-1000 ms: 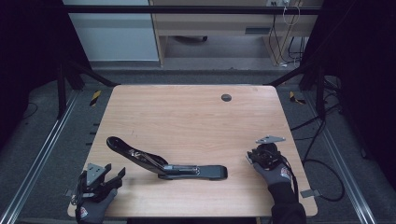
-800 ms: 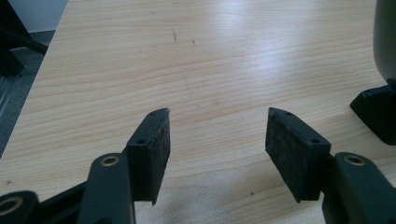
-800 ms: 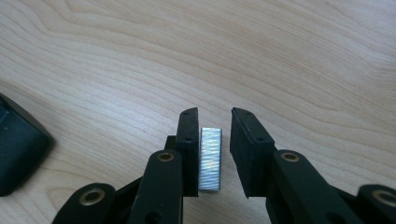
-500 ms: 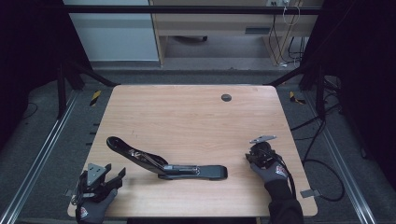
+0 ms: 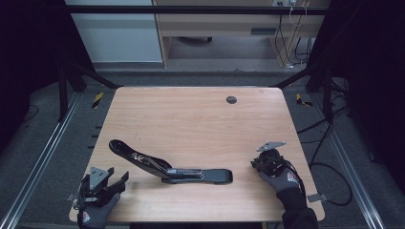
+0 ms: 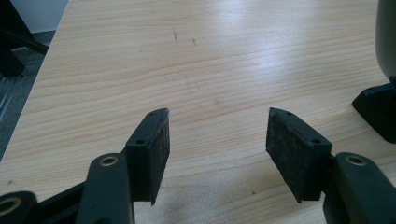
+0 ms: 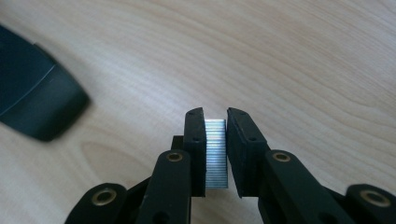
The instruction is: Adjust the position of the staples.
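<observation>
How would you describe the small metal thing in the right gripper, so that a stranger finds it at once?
Start at the wooden table and go to its near right corner, where the right gripper is. Its jaws have just been closing on a strip of staples. Unlike the black, opened stapler nearby, it is silver and finely ribbed.

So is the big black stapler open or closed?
Open. The stapler lies with its top arm swung back and raised off the table, its staple channel showing.
</observation>
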`<state>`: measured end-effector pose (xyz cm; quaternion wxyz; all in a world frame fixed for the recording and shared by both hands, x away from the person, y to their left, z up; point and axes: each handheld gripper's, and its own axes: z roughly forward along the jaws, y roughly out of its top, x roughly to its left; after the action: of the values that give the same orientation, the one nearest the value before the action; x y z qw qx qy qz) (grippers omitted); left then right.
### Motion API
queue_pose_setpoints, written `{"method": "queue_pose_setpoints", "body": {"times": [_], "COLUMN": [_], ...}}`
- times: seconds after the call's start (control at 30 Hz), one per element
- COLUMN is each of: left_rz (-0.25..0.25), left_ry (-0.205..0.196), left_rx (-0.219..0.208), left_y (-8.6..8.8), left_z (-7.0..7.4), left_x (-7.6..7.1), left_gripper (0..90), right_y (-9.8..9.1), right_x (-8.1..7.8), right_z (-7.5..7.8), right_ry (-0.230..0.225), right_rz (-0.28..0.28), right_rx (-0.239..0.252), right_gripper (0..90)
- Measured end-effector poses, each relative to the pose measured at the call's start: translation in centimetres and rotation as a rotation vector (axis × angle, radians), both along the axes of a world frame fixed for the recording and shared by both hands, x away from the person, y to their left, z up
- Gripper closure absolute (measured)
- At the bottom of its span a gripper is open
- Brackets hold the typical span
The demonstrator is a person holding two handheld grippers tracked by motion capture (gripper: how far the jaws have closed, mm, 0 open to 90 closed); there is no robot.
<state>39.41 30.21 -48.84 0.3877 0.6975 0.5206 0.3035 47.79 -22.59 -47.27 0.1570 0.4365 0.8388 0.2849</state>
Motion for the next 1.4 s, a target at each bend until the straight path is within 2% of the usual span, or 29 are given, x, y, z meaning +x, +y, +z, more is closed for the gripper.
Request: {"method": "queue_pose_setpoints", "body": {"times": [0.1, 0.17, 0.27, 0.43, 0.47, 0.73, 0.9, 0.93, 1.17, 1.4], "left_rz": [-0.001, -0.002, -0.004, -0.004, -0.004, -0.005, -0.004, -0.004, -0.010, -0.010], "left_ry": [0.000, 0.000, -0.001, 0.000, 0.002, 0.001, 0.003, 0.003, 0.007, 0.012], "left_rx": [0.003, 0.004, 0.003, 0.004, 0.004, 0.003, 0.004, 0.004, -0.005, 0.000], "left_y": [0.0, 0.0, 0.0, 0.0, 0.0, 0.0, 0.0, 0.0, 0.1, 0.0], "left_z": [0.0, 0.0, 0.0, 0.0, 0.0, 0.0, -0.1, -0.1, -0.1, -0.2], "left_x": [0.0, 0.0, 0.0, 0.0, 0.0, 0.0, 0.0, 0.0, 0.1, 0.1], "left_gripper": [39.0, 39.0, 38.9, 38.8, 38.7, 38.4, 38.3, 38.3, 38.1, 37.8], "right_y": [0.1, 0.2, 0.2, 0.5, 0.6, 0.7, 0.4, 0.4, -0.1, 0.1], "right_x": [-0.9, -1.2, -1.5, -1.6, -1.6, -1.6, -1.9, -2.0, -2.3, -2.2], "right_z": [-0.1, -0.3, -0.6, -0.8, -0.9, -1.0, -0.5, -0.4, -0.1, -0.2], "right_ry": [0.009, 0.010, 0.028, 0.030, 0.032, 0.029, 0.026, 0.014, 0.033, 0.047], "right_rz": [0.043, 0.075, 0.086, 0.101, 0.113, 0.114, 0.097, 0.088, 0.053, 0.060], "right_rx": [0.026, 0.010, 0.004, -0.006, -0.021, -0.028, -0.003, -0.001, 0.022, 0.007], "right_gripper": [78.2, 78.2, 78.2, 78.2, 78.2, 77.2, 75.6, 75.8, 75.6, 74.5]}}
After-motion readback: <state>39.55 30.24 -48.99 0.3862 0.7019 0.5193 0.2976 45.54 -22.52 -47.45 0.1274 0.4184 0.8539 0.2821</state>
